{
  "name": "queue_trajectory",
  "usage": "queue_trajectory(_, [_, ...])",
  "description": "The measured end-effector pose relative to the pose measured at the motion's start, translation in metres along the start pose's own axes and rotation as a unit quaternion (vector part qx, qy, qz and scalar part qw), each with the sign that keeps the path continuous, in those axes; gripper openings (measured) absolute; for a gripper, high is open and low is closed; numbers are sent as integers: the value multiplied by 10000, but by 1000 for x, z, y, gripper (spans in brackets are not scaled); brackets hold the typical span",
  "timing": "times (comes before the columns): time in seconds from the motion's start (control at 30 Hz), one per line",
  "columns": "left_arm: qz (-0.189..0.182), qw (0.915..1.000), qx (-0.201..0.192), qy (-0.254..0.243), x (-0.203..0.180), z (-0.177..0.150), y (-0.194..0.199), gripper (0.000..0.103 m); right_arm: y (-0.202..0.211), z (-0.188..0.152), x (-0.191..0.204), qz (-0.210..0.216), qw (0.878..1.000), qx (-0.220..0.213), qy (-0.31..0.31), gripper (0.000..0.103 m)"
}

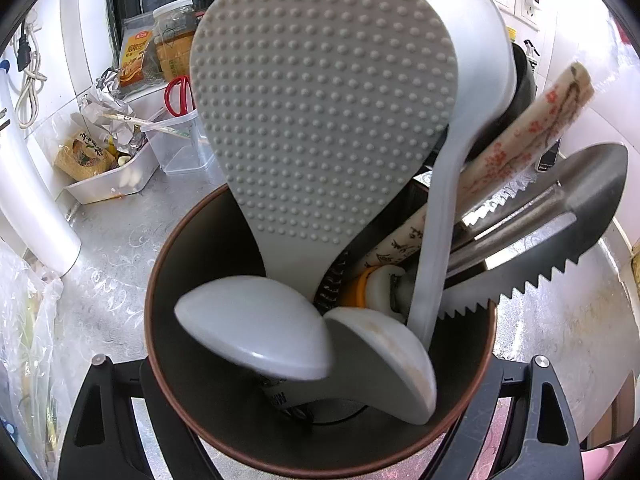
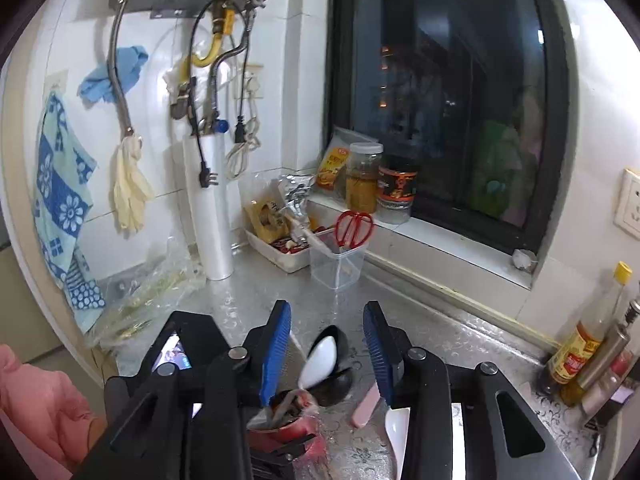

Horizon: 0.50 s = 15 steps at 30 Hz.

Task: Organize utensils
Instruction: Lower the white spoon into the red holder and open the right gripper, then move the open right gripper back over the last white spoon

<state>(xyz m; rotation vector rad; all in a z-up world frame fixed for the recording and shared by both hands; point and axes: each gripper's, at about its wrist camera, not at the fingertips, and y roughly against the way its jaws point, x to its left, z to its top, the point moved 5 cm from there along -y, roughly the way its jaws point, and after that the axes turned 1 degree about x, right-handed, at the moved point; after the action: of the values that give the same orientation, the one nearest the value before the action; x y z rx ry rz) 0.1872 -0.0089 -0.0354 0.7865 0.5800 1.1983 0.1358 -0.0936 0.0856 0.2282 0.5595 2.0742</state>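
Utensil holder: three pale spoons, one dimpled rice paddle.

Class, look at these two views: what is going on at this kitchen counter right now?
A person with a claw in each hand is sorting utensils. The left claw is clamped on the rim of a brown utensil holder, which already holds a dimpled rice paddle, white spoons, a serrated knife and more. The right claw hangs open above the counter, nothing between its blue pads.
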Motion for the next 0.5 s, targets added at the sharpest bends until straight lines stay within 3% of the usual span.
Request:
queue_trajectory(0.1, [7, 10000, 2, -2, 0, 0, 0, 89, 3, -5, -14, -158, 9996, 15, -234, 55])
queue_trajectory(0.13, [6, 10000, 4, 0, 0, -1, 0, 89, 4, -7, -20, -217, 9992, 25, -342, 66])
queue_trajectory(0.17, [7, 10000, 6, 2, 0, -1, 0, 89, 5, -10, -26, -278, 9986, 40, -456, 70])
queue_trajectory(0.3, [7, 10000, 10, 4, 1, -1, 0, 89, 7, -32, -60, -631, 9922, 293, -1035, 77])
queue_trajectory(0.5, [9, 10000, 13, 6, 1, -3, 0, 89, 10, -71, -95, -920, 9785, 710, -1706, 101])
